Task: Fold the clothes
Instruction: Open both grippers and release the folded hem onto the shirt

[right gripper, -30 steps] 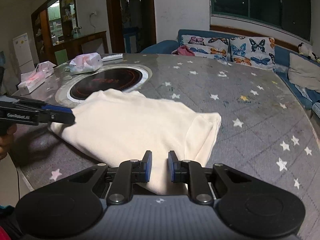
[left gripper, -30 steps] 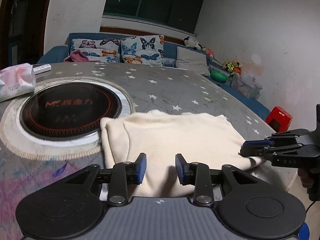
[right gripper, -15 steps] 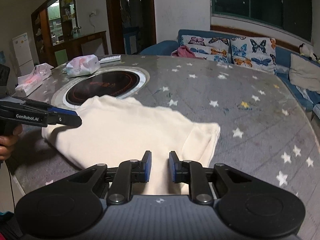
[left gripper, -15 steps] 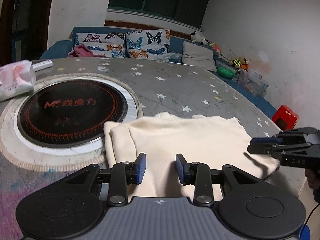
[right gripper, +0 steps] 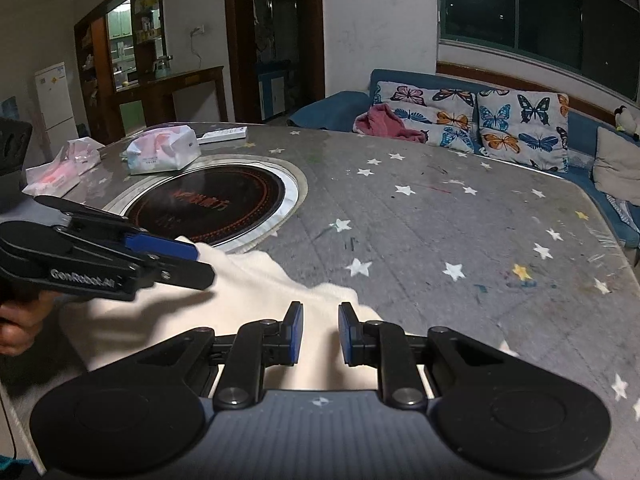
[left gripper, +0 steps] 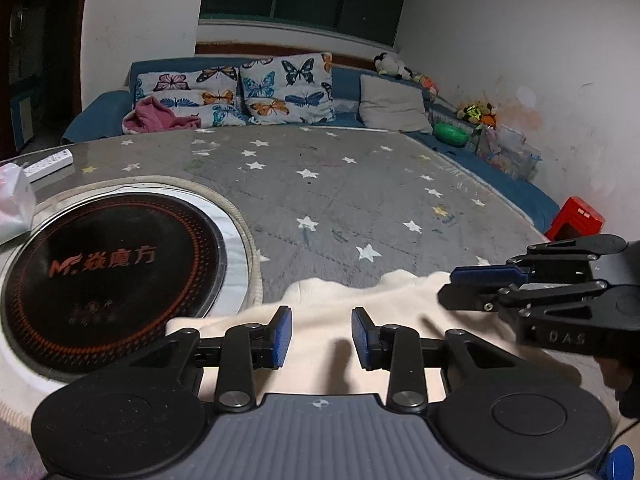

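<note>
The bench (left gripper: 360, 184) in front of you was a broad grey surface printed with white stars, backed by a blue sofa (left gripper: 352, 80) carrying butterfly cushions (left gripper: 286, 88). Set into the bench on your left side was a round black cooktop (left gripper: 108, 264) with orange lettering, ringed in white.

The cream garment (left gripper: 320, 320) lay folded at the near edge of the bench, its far corner just beside the cooktop's ring, and both of your tools hung over it. From the right wrist view the cloth (right gripper: 256, 280) spread from under the left tool across to the right one.

Your left tongs (left gripper: 319, 334) were spread, with a clear gap between the blue pads and cream fabric showing through it; they gripped nothing. Your right tongs (right gripper: 319, 332) were also spread, a little narrower, again with only the garment visible beneath the gap. In the left wrist view the right tool (left gripper: 452, 288) reached in from the side, its tips over the garment's right edge; whether they touched the cloth could not be told.

Further back on your left sat a tissue pack (right gripper: 162, 154), a second pink-and-white pack (right gripper: 60, 168) and a white remote (right gripper: 222, 135).
</note>
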`<state>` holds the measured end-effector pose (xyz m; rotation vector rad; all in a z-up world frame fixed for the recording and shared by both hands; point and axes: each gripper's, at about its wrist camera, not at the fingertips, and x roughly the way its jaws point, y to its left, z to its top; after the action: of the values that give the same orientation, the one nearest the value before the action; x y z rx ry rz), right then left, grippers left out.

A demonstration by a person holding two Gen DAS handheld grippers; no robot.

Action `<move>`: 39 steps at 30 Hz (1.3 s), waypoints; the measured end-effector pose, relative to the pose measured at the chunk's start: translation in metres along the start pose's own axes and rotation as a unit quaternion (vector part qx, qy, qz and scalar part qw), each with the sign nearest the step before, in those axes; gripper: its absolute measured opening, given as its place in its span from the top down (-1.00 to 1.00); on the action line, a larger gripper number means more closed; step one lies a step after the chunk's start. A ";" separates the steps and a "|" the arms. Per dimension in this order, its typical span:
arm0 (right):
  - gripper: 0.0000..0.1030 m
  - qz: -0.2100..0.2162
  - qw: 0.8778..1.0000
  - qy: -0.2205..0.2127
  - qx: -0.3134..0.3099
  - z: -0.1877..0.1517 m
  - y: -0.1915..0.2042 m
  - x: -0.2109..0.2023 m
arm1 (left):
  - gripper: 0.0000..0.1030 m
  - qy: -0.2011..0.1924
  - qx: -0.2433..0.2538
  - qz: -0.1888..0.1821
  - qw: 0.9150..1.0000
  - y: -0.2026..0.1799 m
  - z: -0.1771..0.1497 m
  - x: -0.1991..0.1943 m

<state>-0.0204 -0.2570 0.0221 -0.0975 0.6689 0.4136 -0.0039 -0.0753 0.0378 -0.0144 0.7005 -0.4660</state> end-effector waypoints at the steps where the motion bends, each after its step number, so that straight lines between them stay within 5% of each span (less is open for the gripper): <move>1: 0.66 0.000 1.000 0.001 0.002 0.001 0.000 0.004 | 0.31 0.002 0.000 0.002 1.000 0.000 0.001 0.003; 18: 0.63 -0.008 1.000 0.015 0.006 -0.001 0.005 0.016 | 0.17 0.015 -0.001 0.016 1.000 -0.002 0.006 0.022; 39: 0.40 0.029 0.998 0.003 -0.049 -0.039 0.058 -0.054 | 0.07 -0.019 0.045 -0.003 0.999 -0.031 -0.048 -0.060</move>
<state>-0.1045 -0.2304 0.0274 -0.1727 0.6577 0.5031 -0.0868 -0.0712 0.0432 0.0593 0.6424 -0.5016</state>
